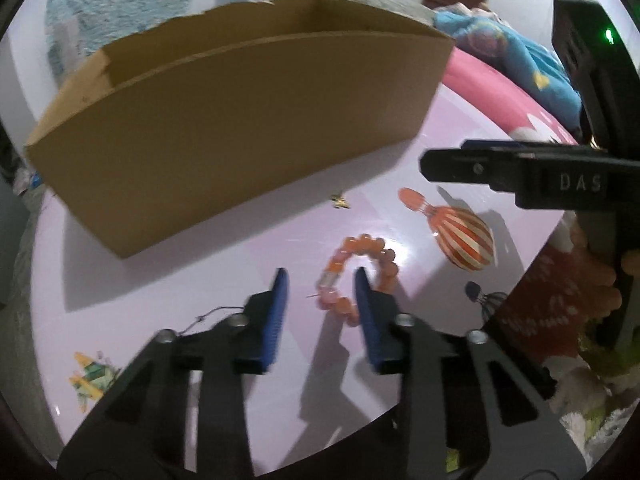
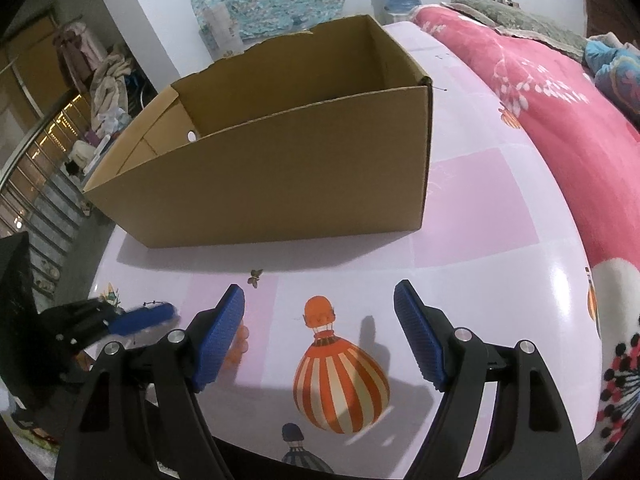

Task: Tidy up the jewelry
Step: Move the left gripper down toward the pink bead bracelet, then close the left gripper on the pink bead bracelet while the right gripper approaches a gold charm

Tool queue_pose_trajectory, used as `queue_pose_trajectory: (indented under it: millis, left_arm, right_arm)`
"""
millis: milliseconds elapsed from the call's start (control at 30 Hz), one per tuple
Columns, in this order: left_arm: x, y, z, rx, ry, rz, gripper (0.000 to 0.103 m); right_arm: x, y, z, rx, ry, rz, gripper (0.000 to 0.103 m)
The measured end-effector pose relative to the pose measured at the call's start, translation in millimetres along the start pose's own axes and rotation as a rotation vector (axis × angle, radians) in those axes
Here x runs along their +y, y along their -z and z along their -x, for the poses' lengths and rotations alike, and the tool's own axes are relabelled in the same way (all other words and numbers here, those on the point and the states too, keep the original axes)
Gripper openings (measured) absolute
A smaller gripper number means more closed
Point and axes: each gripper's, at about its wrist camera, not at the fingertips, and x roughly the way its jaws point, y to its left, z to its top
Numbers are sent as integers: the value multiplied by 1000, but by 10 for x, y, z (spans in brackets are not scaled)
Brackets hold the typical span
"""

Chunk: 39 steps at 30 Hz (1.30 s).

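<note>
One beaded bracelet (image 1: 358, 276) lies on the pink table (image 1: 200, 280), partly between your left gripper (image 1: 320, 296) fingers, which stand narrowed around it with no firm pinch evident. It looks light, limp and slippery; take it across the strand. In the right wrist view, your right gripper (image 2: 320, 328) gapes wide, empty, before one cardboard box (image 2: 280, 184).

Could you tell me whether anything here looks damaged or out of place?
Yes. The cardboard box has a ragged, torn top edge along its far wall, as if a flap was ripped off. The orange bead bracelet lies loose on the pink tabletop, outside the box, between the left tool's fingers.
</note>
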Motion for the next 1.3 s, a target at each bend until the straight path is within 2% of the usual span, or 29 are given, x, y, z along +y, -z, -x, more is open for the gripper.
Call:
queue_pose_trajectory:
  millis: [133, 300, 500, 667, 900, 1100, 1300]
  left_arm:
    - [-61, 13, -169, 37, -33, -43, 15]
    - [-84, 27, -168, 12, -71, -82, 9]
    - [6, 60, -115, 10, -91, -55, 9]
    - [154, 86, -101, 6, -115, 1, 9]
    - [214, 141, -73, -5, -106, 25, 9]
    - [246, 167, -49, -6, -95, 24, 9]
    - [346, 148, -21, -6, -86, 24, 9]
  right_arm:
    - [-21, 3, 26, -14, -3, -1, 75]
    - [11, 1, 47, -37, -20, 17, 73]
    - [203, -24, -73, -15, -76, 118, 62]
    - [421, -80, -264, 6, -137, 313, 49]
    - [559, -133, -524, 90, -209, 537, 38]
    - [601, -103, -613, 118, -210, 644, 31]
    - [599, -58, -587, 115, -198, 678, 19]
